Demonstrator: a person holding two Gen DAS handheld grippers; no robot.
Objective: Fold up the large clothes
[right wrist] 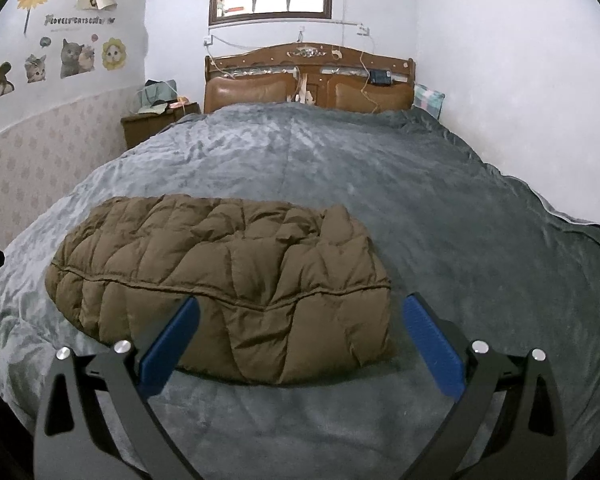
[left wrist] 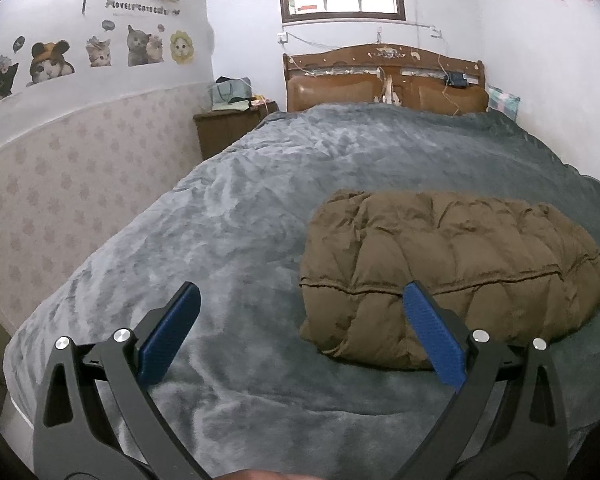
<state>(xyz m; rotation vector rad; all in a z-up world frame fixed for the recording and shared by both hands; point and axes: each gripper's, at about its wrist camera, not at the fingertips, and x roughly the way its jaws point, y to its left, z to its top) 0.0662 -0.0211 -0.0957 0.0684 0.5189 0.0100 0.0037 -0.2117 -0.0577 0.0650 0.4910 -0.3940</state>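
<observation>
Both grippers stand wide open and hold nothing. Left gripper (left wrist: 302,334), with black arms and blue textured pads, hovers above the grey plush blanket (left wrist: 220,216) that covers the bed; its right finger overlaps the near left corner of the garment in the left wrist view, though contact cannot be confirmed. Right gripper (right wrist: 300,340), of the same build, hovers at the near edge of the garment, its jaws spanning the near right corner.

Task item: one brown quilted down jacket (right wrist: 228,276), lying on the blanket near the foot of the bed as a compact, puffy bundle with a seam running across its near side. Sleeves and collar are not visible.

Judged step: the fold appears complete or nearly so. Any next move calls for flattening the bundle or one further fold, gripping both near corners together.
</observation>
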